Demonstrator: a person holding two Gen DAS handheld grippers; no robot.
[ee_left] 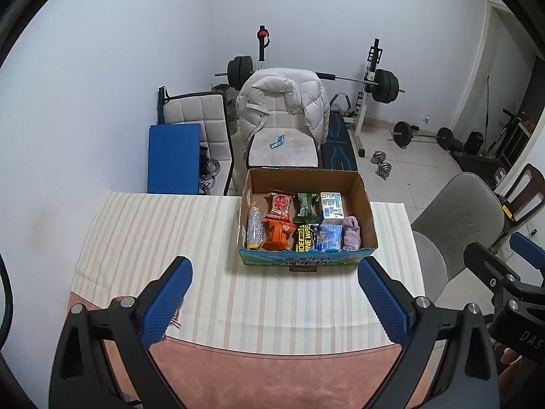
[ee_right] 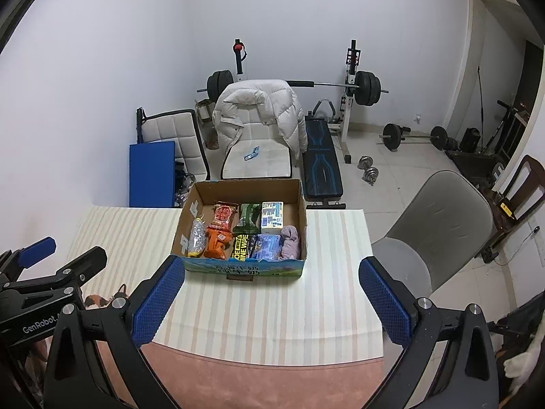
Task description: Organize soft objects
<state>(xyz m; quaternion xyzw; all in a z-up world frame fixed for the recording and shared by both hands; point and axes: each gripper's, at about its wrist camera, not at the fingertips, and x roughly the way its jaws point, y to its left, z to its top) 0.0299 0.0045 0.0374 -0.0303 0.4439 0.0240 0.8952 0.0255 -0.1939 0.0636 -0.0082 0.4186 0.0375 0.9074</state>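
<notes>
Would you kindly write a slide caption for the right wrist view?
Open right gripper above a striped tablecloth, facing a cardboard box packed with soft packets.

Plain white walls fill the upper frame above a pale tiled floor at right. At centre, a white quilted chair wears a puffy white jacket; behind it stands a black-plated barbell rack. A grey padded chair sits lower right.
</notes>
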